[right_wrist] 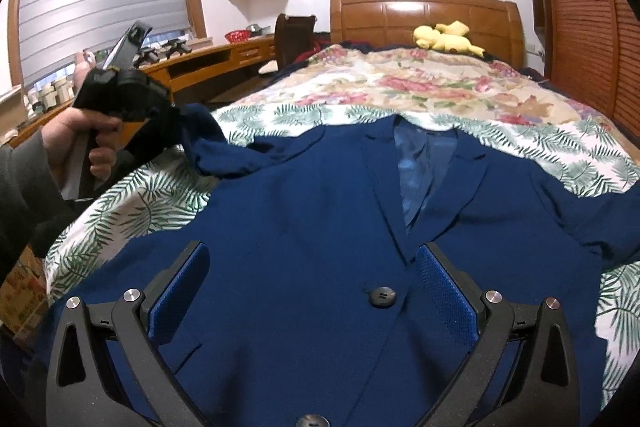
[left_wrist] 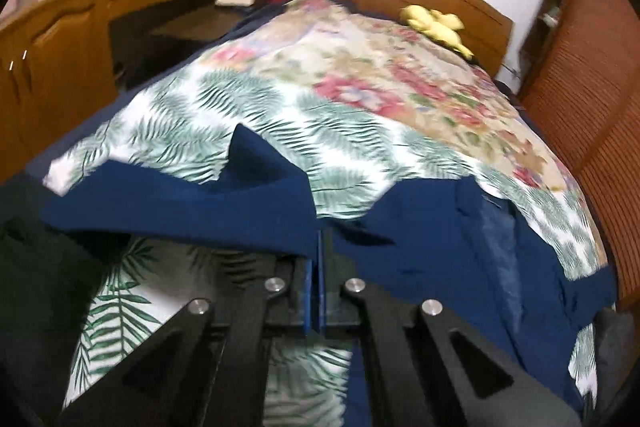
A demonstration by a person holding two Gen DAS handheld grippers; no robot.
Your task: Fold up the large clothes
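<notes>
A navy blue blazer lies face up on the bed, collar toward the headboard, with a black button at its front. My left gripper is shut on the blazer's left sleeve and holds it lifted off the bed. In the right wrist view the left gripper shows at the left, with the sleeve end hanging from it. My right gripper is open and empty, hovering just above the blazer's front.
The bed has a palm-leaf sheet and a floral cover. A yellow plush toy lies by the wooden headboard. A wooden desk runs along the left, louvred wardrobe doors along the right.
</notes>
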